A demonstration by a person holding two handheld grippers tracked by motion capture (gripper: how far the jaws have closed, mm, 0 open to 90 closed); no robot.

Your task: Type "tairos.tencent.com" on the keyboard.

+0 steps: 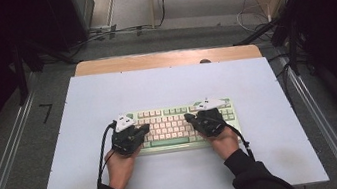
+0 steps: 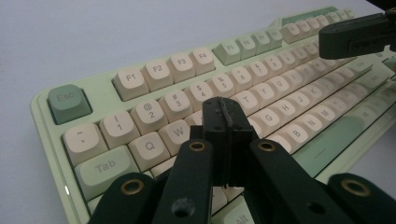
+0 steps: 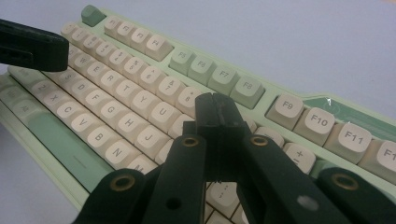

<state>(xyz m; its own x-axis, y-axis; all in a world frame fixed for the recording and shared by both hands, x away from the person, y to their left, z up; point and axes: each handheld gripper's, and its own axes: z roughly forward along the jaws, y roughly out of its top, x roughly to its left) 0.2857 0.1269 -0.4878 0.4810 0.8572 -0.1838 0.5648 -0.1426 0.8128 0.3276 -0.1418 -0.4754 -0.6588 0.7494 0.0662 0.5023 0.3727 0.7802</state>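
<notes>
A pale green keyboard [image 1: 173,141] with cream and green keycaps lies in the middle of the white board. My left gripper [image 1: 144,127] is shut and hovers over the keyboard's left half, its tip [image 2: 224,112] above the letter rows near the E and R keys. The keyboard [image 2: 154,74] stretches away to the right in the left gripper view. My right gripper [image 1: 188,117] is shut too, over the right half, its tip [image 3: 215,108] above the keys [image 3: 140,107] near I and O. The two tips point toward each other. Neither holds anything.
The white board [image 1: 267,160] covers a wooden table [image 1: 166,57], with bare board all round the keyboard. Metal rails [image 1: 10,163] run along both sides on the grey floor. Cables and dark stands sit at the far edge.
</notes>
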